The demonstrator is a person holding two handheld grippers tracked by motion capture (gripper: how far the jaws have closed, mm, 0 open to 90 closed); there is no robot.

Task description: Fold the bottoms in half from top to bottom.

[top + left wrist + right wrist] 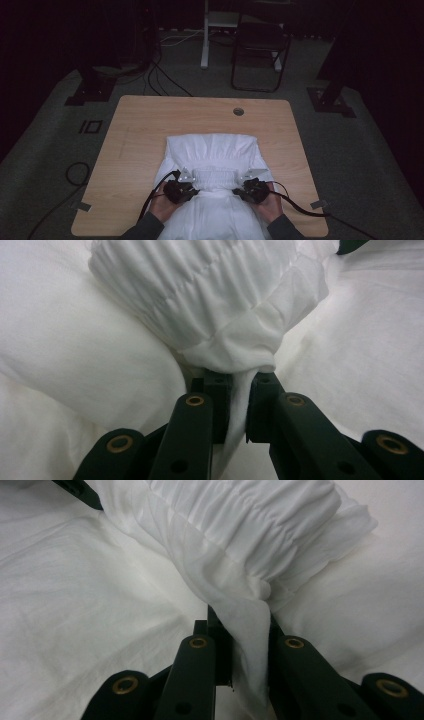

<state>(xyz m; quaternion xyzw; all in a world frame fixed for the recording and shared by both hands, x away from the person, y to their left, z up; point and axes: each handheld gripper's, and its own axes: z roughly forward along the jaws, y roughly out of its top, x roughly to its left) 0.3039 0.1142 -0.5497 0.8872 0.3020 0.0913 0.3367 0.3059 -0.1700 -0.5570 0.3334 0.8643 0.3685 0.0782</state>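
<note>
A white garment [210,150] lies spread on the wooden table [140,130], reaching past its near edge. A gathered, elastic band [214,177] crosses its middle. My left gripper [192,189] is shut on the left end of that band; in the left gripper view the gripper [240,390] pinches white cloth under the ruched band [200,295]. My right gripper [239,190] is shut on the band's right end; in the right gripper view the gripper [240,630] has a fold of the garment [250,625] hanging between its jaws.
The table has a round cable hole [238,111] near its far edge. Bare wood lies left, right and beyond the garment. A dark chair [260,50] and a white stand [205,35] are on the floor behind. Cables [160,82] run across the carpet.
</note>
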